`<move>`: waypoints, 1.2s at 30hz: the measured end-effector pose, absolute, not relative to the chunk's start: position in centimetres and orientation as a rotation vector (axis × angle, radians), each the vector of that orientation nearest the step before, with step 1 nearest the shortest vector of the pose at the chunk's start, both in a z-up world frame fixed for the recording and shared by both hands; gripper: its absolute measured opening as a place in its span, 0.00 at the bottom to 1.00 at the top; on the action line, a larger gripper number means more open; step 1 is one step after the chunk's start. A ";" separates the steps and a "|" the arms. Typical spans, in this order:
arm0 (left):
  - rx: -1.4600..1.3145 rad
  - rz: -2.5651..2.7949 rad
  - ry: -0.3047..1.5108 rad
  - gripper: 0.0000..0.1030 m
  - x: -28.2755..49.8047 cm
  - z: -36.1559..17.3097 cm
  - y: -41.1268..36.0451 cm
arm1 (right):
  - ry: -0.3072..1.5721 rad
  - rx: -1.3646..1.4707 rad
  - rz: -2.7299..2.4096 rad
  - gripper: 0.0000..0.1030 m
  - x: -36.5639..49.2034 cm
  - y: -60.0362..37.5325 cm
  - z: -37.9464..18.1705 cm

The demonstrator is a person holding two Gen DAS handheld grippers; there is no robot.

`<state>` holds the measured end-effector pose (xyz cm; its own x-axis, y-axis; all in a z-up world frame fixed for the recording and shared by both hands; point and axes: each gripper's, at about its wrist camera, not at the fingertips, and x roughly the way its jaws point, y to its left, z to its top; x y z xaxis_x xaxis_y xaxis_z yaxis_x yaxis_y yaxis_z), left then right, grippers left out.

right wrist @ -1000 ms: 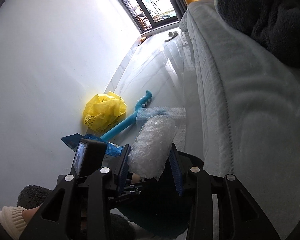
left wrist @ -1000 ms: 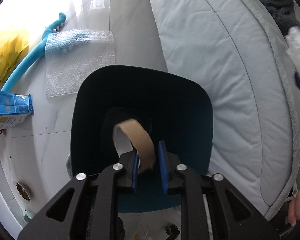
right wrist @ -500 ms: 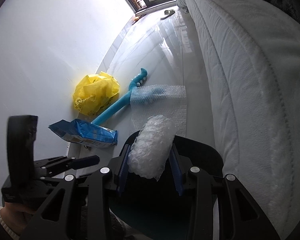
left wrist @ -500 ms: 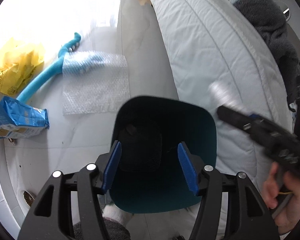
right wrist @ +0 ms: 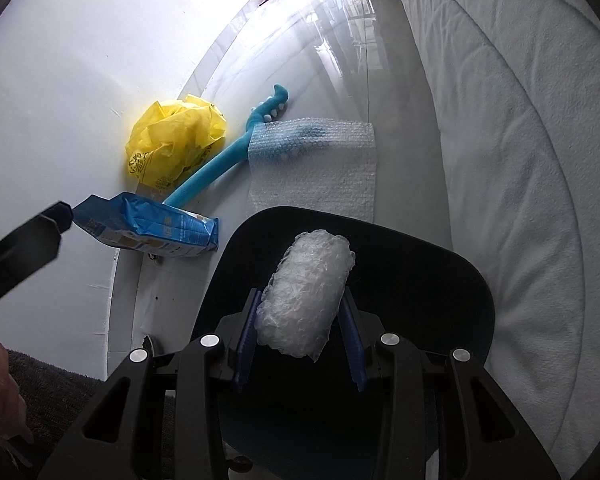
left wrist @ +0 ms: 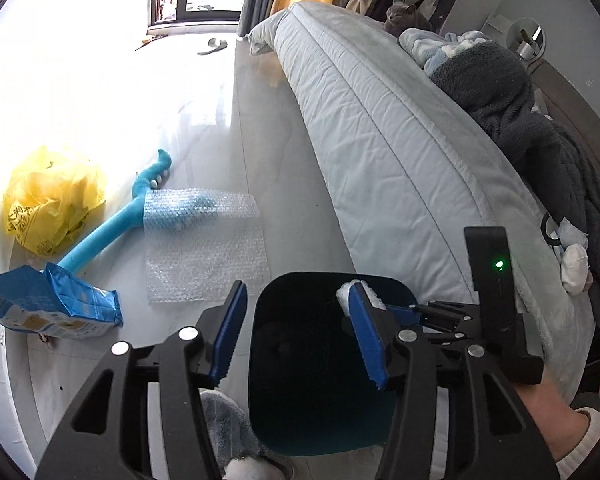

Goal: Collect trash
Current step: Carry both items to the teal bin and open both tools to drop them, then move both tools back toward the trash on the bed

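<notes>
A dark teal trash bin [left wrist: 320, 364] stands on the floor beside the bed; it also shows in the right wrist view [right wrist: 420, 280]. My left gripper [left wrist: 296, 332] is open and empty, above the bin's near left rim. My right gripper [right wrist: 300, 344] is shut on a roll of bubble wrap [right wrist: 306, 296] and holds it over the bin's opening; it shows from the side in the left wrist view [left wrist: 380, 308]. On the floor lie a flat bubble wrap sheet [left wrist: 206, 244], a blue snack bag [left wrist: 48, 308] and a yellow plastic bag [left wrist: 52, 200].
A long blue toy [left wrist: 116, 220] lies partly under the sheet. A bed with a pale quilt [left wrist: 400, 152] runs along the right, with a dark blanket [left wrist: 512, 112] and a grey cat [left wrist: 404, 16] on it. A white wall [right wrist: 80, 80] is left; a slipper [left wrist: 212, 45] lies far off.
My left gripper opened and the cardboard strip it held is gone from its fingers; it then lifted. My right gripper came over the bin with the bubble wrap roll.
</notes>
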<state>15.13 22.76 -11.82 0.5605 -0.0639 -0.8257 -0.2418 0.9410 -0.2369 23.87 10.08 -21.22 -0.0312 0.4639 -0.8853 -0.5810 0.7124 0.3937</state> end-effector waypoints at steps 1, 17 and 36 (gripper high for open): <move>-0.334 0.106 0.958 0.49 15.1 -11.4 22.6 | 1.374 -0.114 0.843 0.39 23.8 10.1 -21.3; -0.217 0.036 0.624 0.50 14.5 -2.9 18.5 | 1.397 -0.219 0.914 0.71 20.1 10.4 -21.3; -0.134 -0.039 0.426 0.81 14.1 2.2 11.8 | 0.985 -0.227 0.978 0.81 18.8 2.8 -8.1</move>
<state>14.13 11.78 2.22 0.9098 -0.0661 -0.4097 0.0097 0.9904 -0.1381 18.81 2.80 -8.09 0.1847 0.5914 -0.7849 -0.7807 0.5735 0.2484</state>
